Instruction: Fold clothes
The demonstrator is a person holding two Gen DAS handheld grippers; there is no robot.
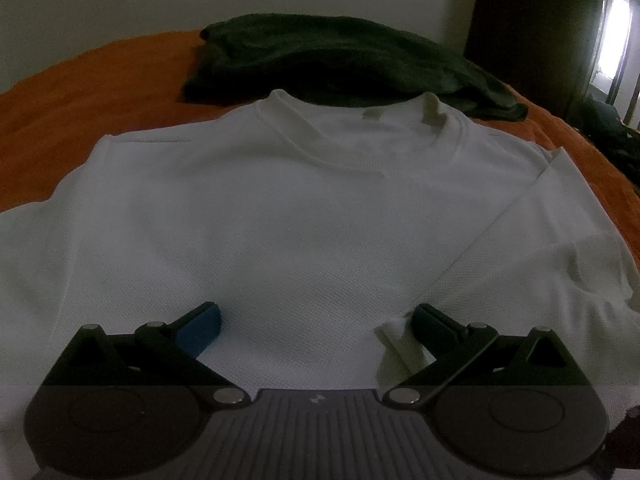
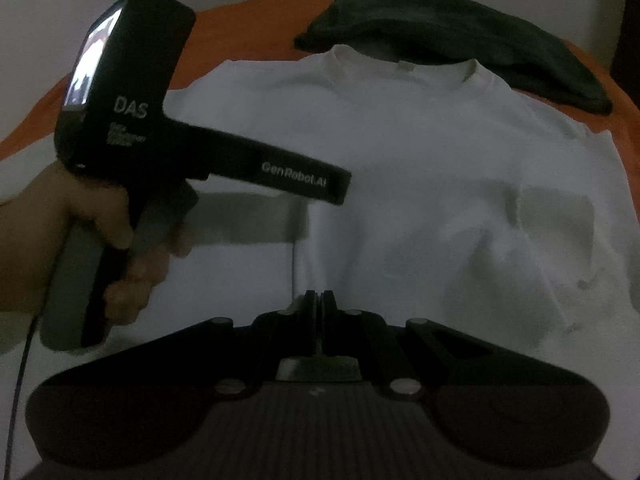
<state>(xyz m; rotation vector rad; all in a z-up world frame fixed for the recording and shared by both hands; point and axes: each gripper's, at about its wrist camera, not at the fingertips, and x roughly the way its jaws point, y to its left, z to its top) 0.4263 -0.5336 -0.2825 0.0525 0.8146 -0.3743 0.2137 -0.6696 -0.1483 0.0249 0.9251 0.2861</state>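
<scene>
A white T-shirt [image 1: 288, 208] lies spread flat, neck away from the person, on an orange bedcover [image 1: 100, 84], and it takes up most of the bed's near half. Past its collar sits a dark green garment [image 1: 340, 60], bunched in a low heap and touching or just overlapping the neckline. The left gripper [image 1: 316, 326] hovers low over the shirt's lower front with its two fingers spread wide apart; the blue-padded finger [image 1: 200, 330] is clear of the cloth as far as one can tell, while a small raised flap of white fabric stands right against the other finger, though nothing is pinched between them. The right gripper [image 2: 319, 312] has its fingers pressed together, and a thin fold of the shirt's cloth seems to be caught in the narrow seam between them near the bottom hem. From that side the person's hand [image 2: 80, 224] shows, wrapped round the left tool's handle above the shirt's left part.
</scene>
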